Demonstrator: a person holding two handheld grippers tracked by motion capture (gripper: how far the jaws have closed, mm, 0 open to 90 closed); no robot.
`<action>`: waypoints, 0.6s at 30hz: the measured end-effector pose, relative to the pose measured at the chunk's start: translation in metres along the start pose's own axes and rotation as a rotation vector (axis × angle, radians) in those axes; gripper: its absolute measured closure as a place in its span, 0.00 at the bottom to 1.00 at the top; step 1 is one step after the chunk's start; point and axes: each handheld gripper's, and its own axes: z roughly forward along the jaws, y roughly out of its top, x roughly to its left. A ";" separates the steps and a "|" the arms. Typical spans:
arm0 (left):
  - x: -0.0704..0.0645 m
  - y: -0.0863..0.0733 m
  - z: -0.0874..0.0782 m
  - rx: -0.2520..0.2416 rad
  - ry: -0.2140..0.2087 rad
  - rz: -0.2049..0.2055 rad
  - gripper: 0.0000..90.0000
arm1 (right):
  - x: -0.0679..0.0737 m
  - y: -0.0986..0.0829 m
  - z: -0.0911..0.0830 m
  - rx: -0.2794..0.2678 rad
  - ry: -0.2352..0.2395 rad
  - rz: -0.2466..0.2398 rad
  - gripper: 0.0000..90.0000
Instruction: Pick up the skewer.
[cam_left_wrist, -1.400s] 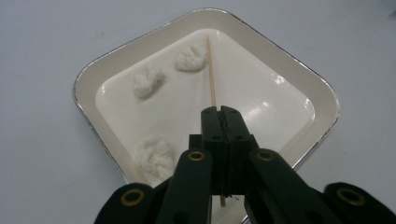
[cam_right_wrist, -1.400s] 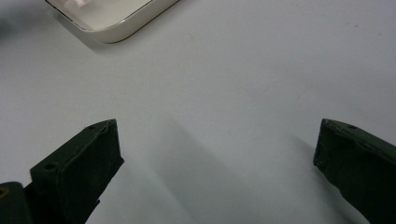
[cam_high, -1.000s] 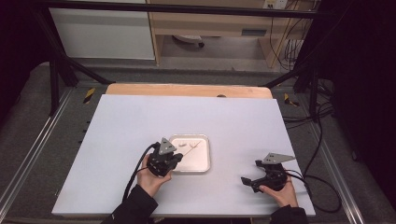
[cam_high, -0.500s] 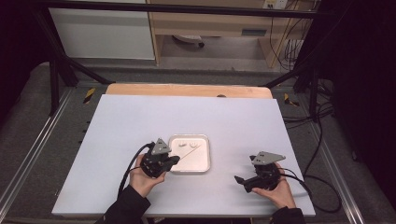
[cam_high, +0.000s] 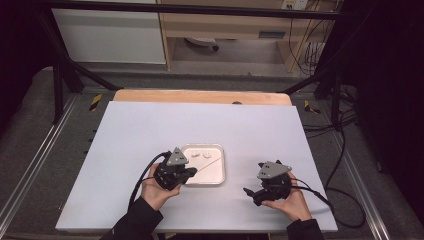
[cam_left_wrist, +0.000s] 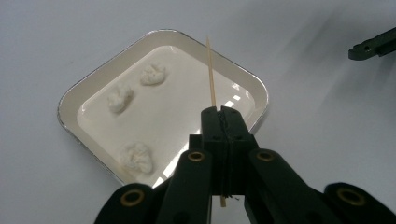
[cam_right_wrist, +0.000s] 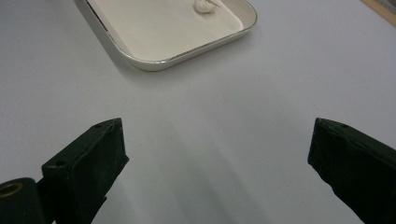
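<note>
A white square tray (cam_high: 216, 179) (cam_left_wrist: 74, 93) (cam_right_wrist: 154, 58) sits on the white table and holds three white lumps (cam_left_wrist: 136, 157) (cam_high: 195, 155). My left gripper (cam_left_wrist: 219, 114) (cam_high: 187, 172) is shut on a thin wooden skewer (cam_left_wrist: 211, 74) (cam_high: 210, 164), whose tip slants out over the tray's far side. My right gripper (cam_right_wrist: 215, 149) (cam_high: 250, 192) stands open over bare table to the right of the tray, with nothing between its jaws. One lump (cam_right_wrist: 203, 5) lies at the tray's far corner in the right gripper view.
The white table top (cam_high: 150, 125) stretches wide behind the tray. A wooden board edge (cam_high: 200, 96) runs along its far side. Cables (cam_high: 335, 195) trail off the right edge, and black frame posts (cam_high: 60, 75) stand at the far corners.
Both hands have drawn back toward the table's near edge. The left gripper has kept the skewer and shifted slightly left; the right gripper has moved left and nearer.
</note>
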 end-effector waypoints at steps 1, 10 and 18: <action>-0.001 0.001 0.000 0.000 -0.002 0.002 0.99 | 0.000 0.000 0.000 0.000 0.000 0.000 0.05; -0.008 0.012 0.004 0.002 -0.036 0.030 0.99 | 0.008 0.018 0.003 0.015 -0.011 -0.114 0.09; -0.019 0.021 0.011 0.025 -0.069 0.074 0.99 | 0.019 0.026 0.007 0.033 -0.028 -0.238 0.18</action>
